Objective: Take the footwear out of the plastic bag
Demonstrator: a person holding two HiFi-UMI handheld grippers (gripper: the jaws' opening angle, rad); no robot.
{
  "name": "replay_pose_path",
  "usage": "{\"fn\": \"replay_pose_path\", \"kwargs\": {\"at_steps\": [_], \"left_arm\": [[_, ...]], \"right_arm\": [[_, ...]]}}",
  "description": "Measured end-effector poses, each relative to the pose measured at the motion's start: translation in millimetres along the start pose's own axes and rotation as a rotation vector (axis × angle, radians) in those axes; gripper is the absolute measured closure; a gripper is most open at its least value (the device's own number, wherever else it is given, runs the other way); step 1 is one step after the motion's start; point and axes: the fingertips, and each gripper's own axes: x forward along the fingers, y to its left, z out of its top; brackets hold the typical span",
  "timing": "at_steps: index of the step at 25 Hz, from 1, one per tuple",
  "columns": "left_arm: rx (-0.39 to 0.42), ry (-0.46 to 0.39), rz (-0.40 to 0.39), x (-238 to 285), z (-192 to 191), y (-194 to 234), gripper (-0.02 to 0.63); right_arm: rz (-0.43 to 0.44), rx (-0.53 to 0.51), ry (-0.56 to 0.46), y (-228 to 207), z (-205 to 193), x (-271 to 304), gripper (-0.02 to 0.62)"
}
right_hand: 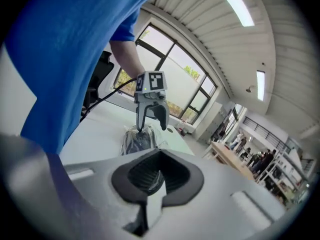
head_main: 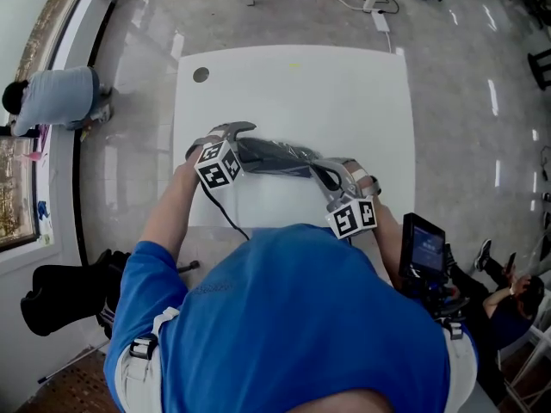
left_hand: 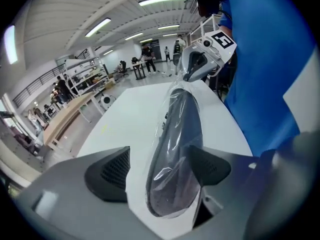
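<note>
Between the jaws of the left gripper (left_hand: 160, 165), which stand wide apart and clamp nothing, lies one end of a dark grey shoe (left_hand: 176, 134) wrapped in a clear plastic bag (left_hand: 176, 91). The right-hand pad sits just beside the film, and I cannot tell whether it touches. The left-hand pad is clear of the film, with bare counter showing between them.

At the other end, the right gripper (right_hand: 157, 178) is clenched, its pads together on a pinch of the bag's film. The left gripper view shows the plastic drawn up from the shoe to that gripper, which hangs a little above the surface.

The shoe is wholly inside the bag and lies lengthwise across the near part of the white counter (head_main: 293, 93), spanning the gap between the two grippers. It is just in front of the person in a blue shirt (head_main: 293, 317) who holds them.

The far part of the counter is bare apart from a round dark hole (head_main: 201, 75) near its far left corner. A black device with a screen (head_main: 424, 248) stands just off the counter's near right corner. Well to the left, a person in a grey top (head_main: 60, 97) crouches on the glossy grey floor (head_main: 465, 101). A white power strip (head_main: 380, 20) lies on the floor beyond the counter's far edge.
</note>
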Motion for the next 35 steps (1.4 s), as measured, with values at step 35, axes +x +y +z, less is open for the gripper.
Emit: {"fn": "replay_pose_path", "kwargs": {"at_steps": [35], "left_arm": [[0.246, 0.283, 0.001, -18, -28, -55, 0.408]], "right_arm": [[0.119, 0.494, 0.04, 22, -32, -40, 0.523]]}}
